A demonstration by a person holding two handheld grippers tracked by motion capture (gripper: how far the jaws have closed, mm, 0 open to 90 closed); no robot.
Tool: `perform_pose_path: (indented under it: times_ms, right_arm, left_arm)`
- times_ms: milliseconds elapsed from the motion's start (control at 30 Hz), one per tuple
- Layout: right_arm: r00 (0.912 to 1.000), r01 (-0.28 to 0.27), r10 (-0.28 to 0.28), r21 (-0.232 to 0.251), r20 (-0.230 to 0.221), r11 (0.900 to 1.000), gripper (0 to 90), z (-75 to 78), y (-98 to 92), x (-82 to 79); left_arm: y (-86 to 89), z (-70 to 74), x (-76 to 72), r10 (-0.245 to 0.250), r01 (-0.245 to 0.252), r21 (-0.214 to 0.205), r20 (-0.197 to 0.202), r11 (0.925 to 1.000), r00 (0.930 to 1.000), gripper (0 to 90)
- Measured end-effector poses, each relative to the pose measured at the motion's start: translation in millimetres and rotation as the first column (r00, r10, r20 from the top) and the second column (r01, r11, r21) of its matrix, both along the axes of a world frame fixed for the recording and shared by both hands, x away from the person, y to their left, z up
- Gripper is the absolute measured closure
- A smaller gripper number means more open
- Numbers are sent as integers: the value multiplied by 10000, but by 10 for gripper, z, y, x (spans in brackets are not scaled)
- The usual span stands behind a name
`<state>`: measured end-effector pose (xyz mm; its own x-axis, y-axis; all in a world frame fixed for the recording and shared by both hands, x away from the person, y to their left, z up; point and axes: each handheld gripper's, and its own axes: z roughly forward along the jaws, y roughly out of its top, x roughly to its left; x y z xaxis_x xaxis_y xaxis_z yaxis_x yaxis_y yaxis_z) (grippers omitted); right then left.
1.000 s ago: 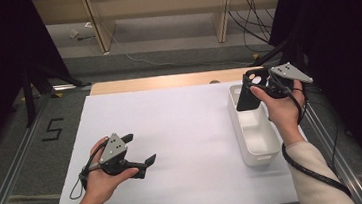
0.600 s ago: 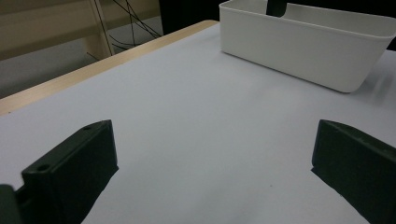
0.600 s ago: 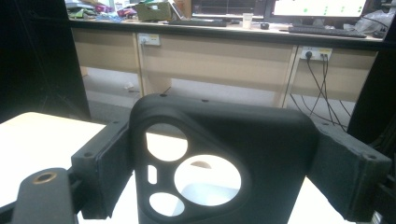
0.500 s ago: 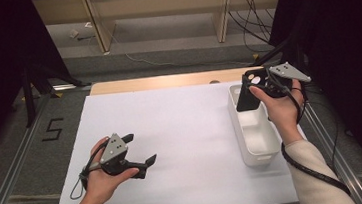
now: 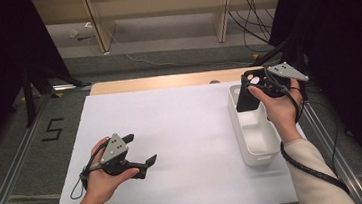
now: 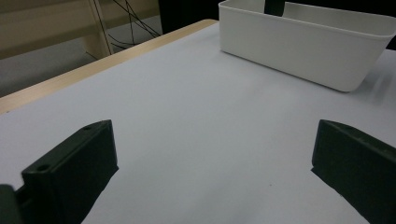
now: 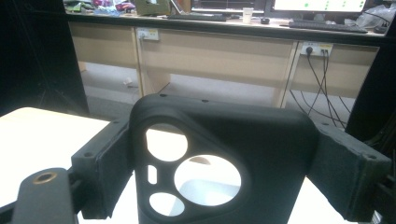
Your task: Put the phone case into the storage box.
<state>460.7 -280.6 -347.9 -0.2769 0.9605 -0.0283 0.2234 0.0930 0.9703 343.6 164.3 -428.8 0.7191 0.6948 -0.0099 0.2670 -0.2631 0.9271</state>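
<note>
nothing much has moved since the earlier frames; both hands are kept where they were. the white paper-covered table (image 5: 182, 132) is bare apart from the long white plastic bin (image 5: 255, 135), whose long axis runs away from the person. a black rubbery phone case with camera cutouts (image 5: 249, 91) is clamped upright in the right gripper (image 5: 255, 87), directly above the bin's far end. the left gripper (image 5: 141, 148) is left gaping, nothing in it, well apart.

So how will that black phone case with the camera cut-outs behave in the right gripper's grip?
The black phone case looks like a thin, hollow shell, so it is probably light. Its matte, rounded edges sit between the pads of the right gripper, so it likely won't slip. Held upright over the white plastic bin, it may flex a little if squeezed hard.
</note>
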Motion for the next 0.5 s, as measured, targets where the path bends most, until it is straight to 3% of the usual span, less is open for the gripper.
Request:
perform_pose_path:
  times_ms: [500]
  right_arm:
    - [9999,14,-14,-25,-109,10000,158,23,20,63]
  left_arm:
    - [-11,3,-4,-5,5,-67,-50,10000,10000,0]
